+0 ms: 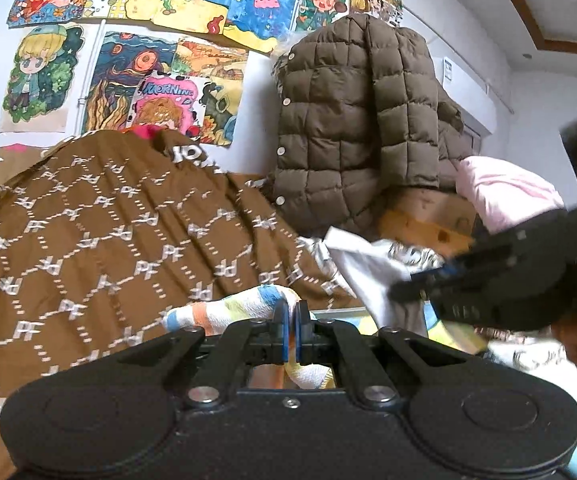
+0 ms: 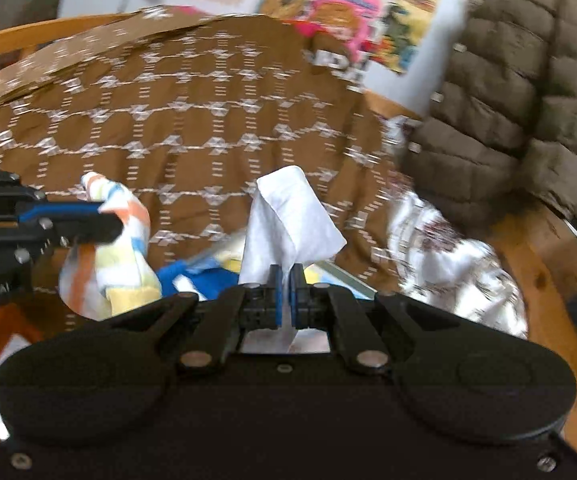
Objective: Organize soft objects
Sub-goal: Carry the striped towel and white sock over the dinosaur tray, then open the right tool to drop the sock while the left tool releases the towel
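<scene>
My left gripper [image 1: 290, 312] is shut on a corner of a soft cloth [image 1: 228, 312] striped in white, orange, blue and yellow. It also shows at the left edge of the right wrist view as the left gripper [image 2: 108, 222] pinching that striped cloth [image 2: 124, 240]. My right gripper [image 2: 286, 276] is shut on a fold of white cloth [image 2: 288, 208] that stands up above its fingers. From the left wrist view, the right gripper [image 1: 398, 290] comes in from the right with the white cloth [image 1: 368, 268]. I cannot tell whether both cloths are one piece.
A brown quilt [image 1: 108, 220] with a white pattern covers the bed behind. A brown puffer jacket [image 1: 348, 120] hangs over the wooden frame [image 2: 548, 260]. Pink fabric [image 1: 508, 192], white printed fabric [image 2: 448, 256] and a blue cloth [image 2: 192, 276] lie nearby. Drawings cover the wall [image 1: 148, 60].
</scene>
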Demonstrator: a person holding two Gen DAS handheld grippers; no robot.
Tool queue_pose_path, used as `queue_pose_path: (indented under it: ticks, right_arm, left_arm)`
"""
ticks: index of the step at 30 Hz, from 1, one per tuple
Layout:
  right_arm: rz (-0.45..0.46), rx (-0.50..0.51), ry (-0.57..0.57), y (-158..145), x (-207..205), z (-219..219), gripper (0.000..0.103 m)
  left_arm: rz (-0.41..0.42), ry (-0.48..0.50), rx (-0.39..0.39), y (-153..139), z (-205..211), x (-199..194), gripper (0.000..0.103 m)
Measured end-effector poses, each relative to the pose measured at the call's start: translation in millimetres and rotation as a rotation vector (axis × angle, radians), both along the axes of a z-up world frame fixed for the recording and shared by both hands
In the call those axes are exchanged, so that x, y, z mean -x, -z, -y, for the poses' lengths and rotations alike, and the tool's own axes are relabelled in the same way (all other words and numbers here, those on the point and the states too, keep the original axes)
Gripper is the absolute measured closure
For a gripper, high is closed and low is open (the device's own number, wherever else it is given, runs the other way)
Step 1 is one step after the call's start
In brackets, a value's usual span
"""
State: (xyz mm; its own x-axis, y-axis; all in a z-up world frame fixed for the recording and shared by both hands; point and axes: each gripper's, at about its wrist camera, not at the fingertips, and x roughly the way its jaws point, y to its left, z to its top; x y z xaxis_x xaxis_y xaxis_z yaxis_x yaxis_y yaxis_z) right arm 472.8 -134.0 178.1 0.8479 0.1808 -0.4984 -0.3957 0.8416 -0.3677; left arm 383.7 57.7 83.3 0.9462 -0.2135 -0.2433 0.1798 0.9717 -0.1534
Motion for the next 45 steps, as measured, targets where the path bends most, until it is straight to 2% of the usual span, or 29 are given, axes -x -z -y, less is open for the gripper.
queue_pose_path:
  ticks: [9,16,22,30,32,40,42,45]
  right_arm:
    - [-0.062,-0.065,0.112,23,-22,114,0.103]
    - [-0.119,-0.102,0.16,63,-8,181,0.103]
    - [-0.16,-0.113,0.175,101,0,207,0.103]
    - [-0.156,-0.115,0.184,118,6,225,0.102]
    - [-0.151,-0.112,0.19,121,-7,211,0.095]
    - [-0.128,-0.14,0.205,102,16,211,0.065]
    - [-0.117,-0.147,0.2,94,26,210,0.062]
    - [-0.106,-0.155,0.198,86,36,209,0.058]
  left_arm:
    - [-0.03,0.058,0.04,7,84,-33,0.101]
    - [-0.112,0.122,0.022,35,127,-38,0.101]
    - [-0.182,0.143,0.002,57,141,-41,0.101]
    - [-0.207,0.115,0.011,64,145,-42,0.099]
    - [-0.206,0.107,0.004,63,146,-42,0.098]
    - [-0.217,0.088,-0.012,61,146,-35,0.091]
    - [-0.225,0.081,0.0,60,141,-32,0.09]
    - [-0.236,0.066,0.011,58,136,-29,0.081]
